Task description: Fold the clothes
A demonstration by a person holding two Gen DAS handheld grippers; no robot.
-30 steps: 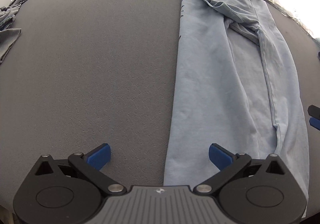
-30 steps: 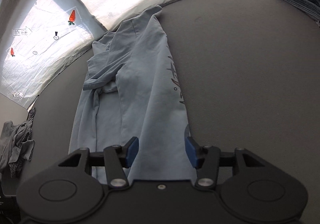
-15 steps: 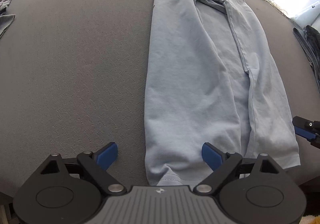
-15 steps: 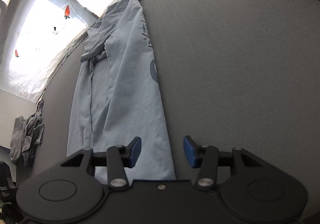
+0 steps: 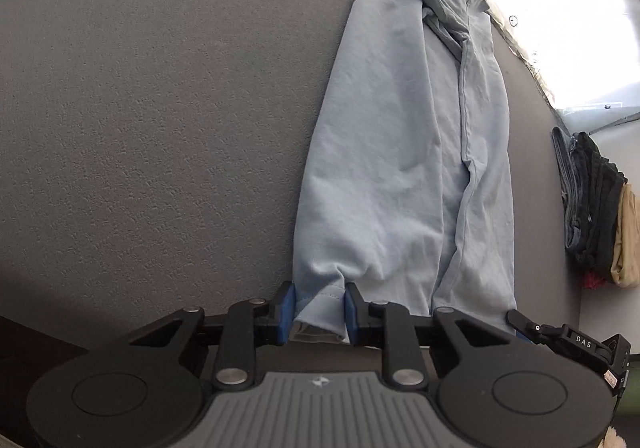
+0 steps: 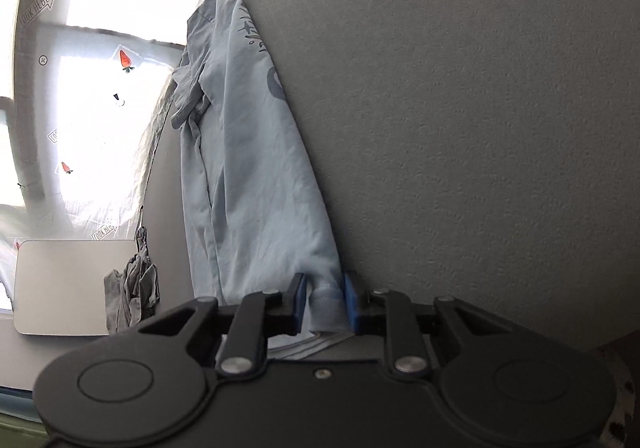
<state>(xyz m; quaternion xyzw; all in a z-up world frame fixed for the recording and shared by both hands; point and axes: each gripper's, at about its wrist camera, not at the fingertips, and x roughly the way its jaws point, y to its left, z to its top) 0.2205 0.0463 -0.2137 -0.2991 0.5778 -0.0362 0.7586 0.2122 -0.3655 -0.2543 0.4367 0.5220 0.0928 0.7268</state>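
On the left, the left gripper [image 5: 319,312] sits at the 6 o'clock edge of its own view, its jaws closing on the bottom hem of the light blue shirt [image 5: 400,152]. The cloth bunches into a pucker between the blue pads [image 5: 286,312], which appear to touch it on both sides, so the pinch looks made or very nearly so. The shirt lies as a long narrow strip on the grey table [image 5: 160,108], already folded lengthwise with its sleeves tucked in, running from 6 o'clock up towards 1 o'clock, where the collar end lies near the bright edge of the table. A stack of folded clothes [image 5: 592,208] sits at 3 o'clock, apart from the shirt.

On the right, the right gripper [image 6: 325,304] does the same at the hem's other corner: its jaws are closing, narrow, with a rolled lip of hem between the pads [image 6: 299,302]. In this view the shirt [image 6: 248,168] stretches from 6 o'clock towards 11 o'clock, and a crumpled grey garment [image 6: 132,288] lies at 8 o'clock.

The step in hand seems to be taking both hem corners for the crosswise fold. The next move likely calls for lifting both corners together, level, and carrying them towards the collar end without dragging the lower layers or undoing the tucked sleeves.
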